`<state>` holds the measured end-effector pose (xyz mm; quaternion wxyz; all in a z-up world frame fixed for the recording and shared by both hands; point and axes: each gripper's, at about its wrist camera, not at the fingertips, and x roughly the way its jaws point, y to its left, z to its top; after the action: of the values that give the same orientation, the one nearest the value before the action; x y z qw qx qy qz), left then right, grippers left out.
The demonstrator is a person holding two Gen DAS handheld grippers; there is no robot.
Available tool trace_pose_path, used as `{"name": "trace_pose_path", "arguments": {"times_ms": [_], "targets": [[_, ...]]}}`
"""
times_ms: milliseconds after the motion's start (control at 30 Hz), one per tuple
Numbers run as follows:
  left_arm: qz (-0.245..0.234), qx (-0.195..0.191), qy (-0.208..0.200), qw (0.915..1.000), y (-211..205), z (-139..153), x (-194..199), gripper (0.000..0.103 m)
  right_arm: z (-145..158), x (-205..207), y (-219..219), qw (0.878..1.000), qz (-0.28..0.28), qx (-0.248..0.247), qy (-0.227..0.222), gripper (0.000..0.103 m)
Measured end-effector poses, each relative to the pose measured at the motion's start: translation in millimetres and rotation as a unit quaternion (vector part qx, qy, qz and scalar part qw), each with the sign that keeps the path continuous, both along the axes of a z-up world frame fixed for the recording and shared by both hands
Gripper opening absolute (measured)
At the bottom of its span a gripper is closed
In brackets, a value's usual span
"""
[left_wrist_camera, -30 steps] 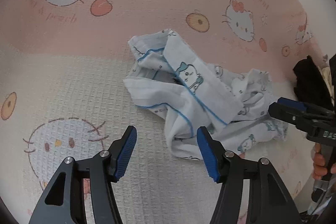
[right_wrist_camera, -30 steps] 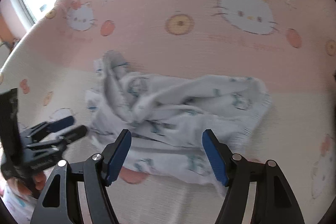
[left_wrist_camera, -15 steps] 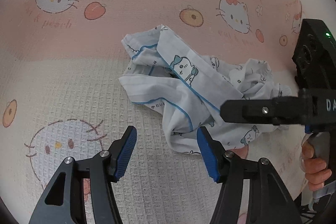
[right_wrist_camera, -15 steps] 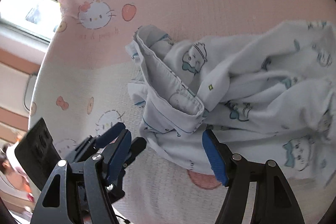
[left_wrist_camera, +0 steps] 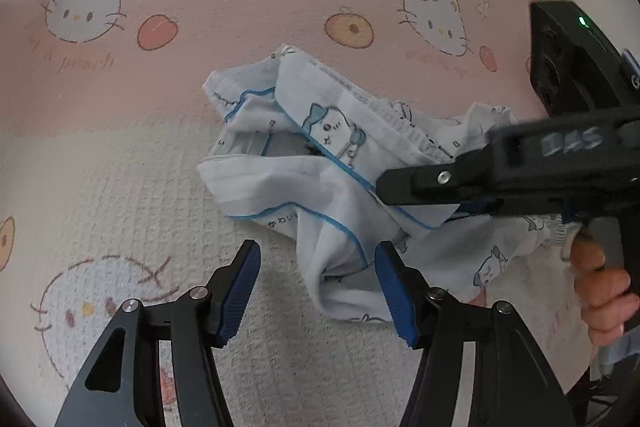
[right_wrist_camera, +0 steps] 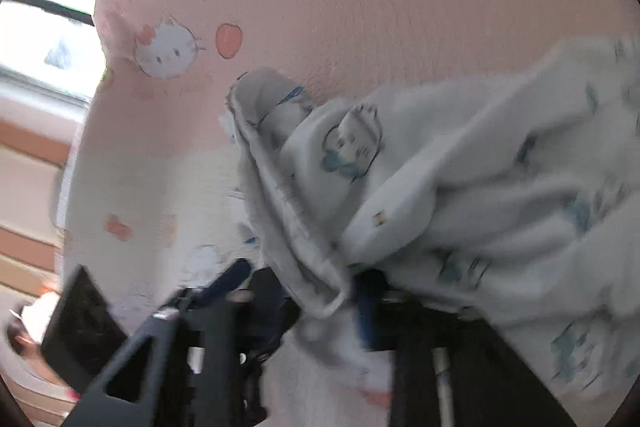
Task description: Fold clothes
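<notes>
While the crumpled white garment [left_wrist_camera: 344,163] is lying on the pink cartoon-print blanket [left_wrist_camera: 240,7], my right gripper [left_wrist_camera: 416,195] is coming in from three o'clock, its jaws having just been closing and now pinching a blue-piped fold of the cloth. My left gripper [left_wrist_camera: 316,287] is hovering at six o'clock, jaws standing moderately wide and empty, the garment's lower edge just beside its right pad. The blanket is showing a waffle weave; the thin garment is bunching softly.
</notes>
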<state>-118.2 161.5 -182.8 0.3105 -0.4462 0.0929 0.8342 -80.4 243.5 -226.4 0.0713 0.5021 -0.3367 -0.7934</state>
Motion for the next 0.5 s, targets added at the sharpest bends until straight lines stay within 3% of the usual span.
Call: {"name": "trace_pose_path", "arguments": {"times_ms": [200,233,333,400,433,500], "targets": [[-0.014,-0.016,0.018,0.9996,8,-3,3,0.052,31,-3,1,0.996,0.009,0.072,0.049,0.011],[-0.015,-0.013,0.022,0.9996,9,-2,4,0.040,36,-7,3,0.995,0.005,0.089,0.054,0.011],[-0.005,-0.012,0.012,0.9998,7,-3,2,0.023,47,-13,11,0.985,-0.002,0.160,0.065,0.011],[0.002,-0.012,0.009,0.9999,2,-3,1,0.020,45,-21,13,0.974,-0.002,0.221,0.044,0.011],[0.005,-0.012,0.008,0.9999,-1,-3,1,0.020,40,-29,13,0.974,0.003,0.226,0.027,0.011],[0.011,-0.014,0.006,0.9998,-6,-2,2,0.020,27,-29,24,0.982,-0.003,0.191,-0.004,0.012]]}}
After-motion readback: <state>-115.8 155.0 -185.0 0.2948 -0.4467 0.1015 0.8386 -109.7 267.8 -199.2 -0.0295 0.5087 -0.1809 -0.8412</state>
